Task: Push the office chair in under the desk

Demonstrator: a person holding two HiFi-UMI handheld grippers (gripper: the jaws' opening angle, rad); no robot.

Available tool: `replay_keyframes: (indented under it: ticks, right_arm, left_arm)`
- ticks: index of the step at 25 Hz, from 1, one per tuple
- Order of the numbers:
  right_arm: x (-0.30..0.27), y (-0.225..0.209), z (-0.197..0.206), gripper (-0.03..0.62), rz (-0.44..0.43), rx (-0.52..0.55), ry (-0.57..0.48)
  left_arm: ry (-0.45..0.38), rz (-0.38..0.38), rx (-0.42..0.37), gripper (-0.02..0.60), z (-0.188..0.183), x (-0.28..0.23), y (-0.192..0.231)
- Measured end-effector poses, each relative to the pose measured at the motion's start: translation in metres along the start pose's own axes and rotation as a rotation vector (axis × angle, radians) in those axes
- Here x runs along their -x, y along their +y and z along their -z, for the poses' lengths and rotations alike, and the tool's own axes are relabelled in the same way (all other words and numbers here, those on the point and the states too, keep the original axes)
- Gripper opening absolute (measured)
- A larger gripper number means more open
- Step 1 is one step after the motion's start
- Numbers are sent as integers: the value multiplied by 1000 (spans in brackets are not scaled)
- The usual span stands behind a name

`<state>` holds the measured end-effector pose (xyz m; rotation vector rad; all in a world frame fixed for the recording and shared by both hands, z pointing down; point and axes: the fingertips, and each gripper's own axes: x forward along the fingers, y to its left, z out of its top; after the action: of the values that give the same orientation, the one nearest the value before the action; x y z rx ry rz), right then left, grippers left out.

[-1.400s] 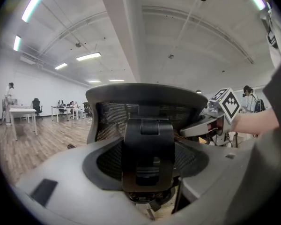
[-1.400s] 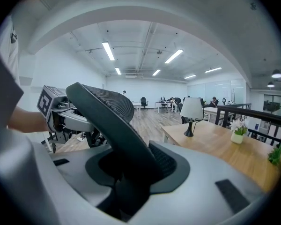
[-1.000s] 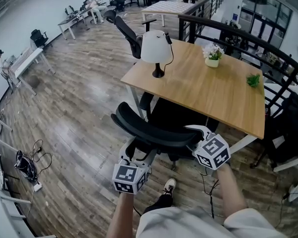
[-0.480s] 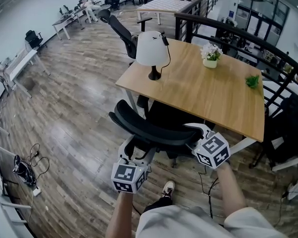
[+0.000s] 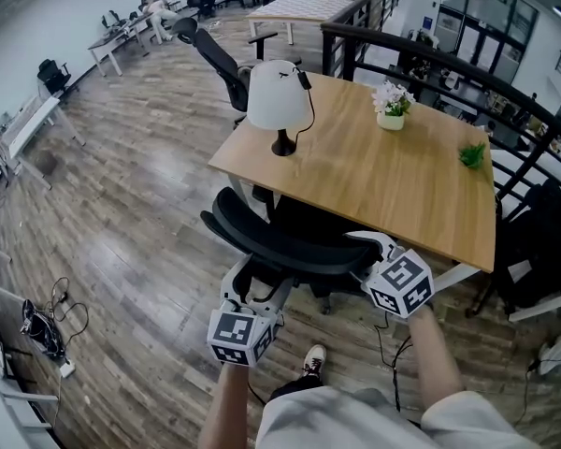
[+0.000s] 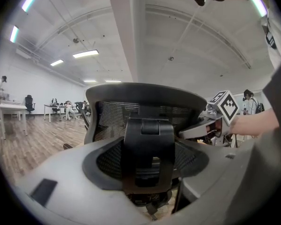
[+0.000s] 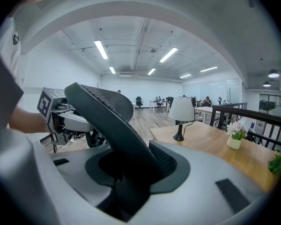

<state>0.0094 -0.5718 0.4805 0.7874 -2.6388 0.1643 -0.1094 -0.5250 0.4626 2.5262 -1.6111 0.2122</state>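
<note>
Head view: we are finding the chair (image 5: 310, 221) sitting partly under the desk (image 5: 402, 171), its backrest (image 5: 280, 244) standing clear of the near edge. The left gripper (image 5: 251, 290) and right gripper (image 5: 372, 248) are each clamping that backrest. We are judging the final push outstanding.

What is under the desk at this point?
The office chair has its seat partly under the desk's near edge, while its backrest stands outside. The tabletop covers everything deeper in.
</note>
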Motion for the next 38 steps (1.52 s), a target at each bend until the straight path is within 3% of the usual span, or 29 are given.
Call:
replay_keyframes:
  ticks: [38]
  right_arm:
    - [-37, -97, -20, 166, 37, -6, -10]
  left_arm:
    - [-16, 61, -7, 327, -24, -101, 27]
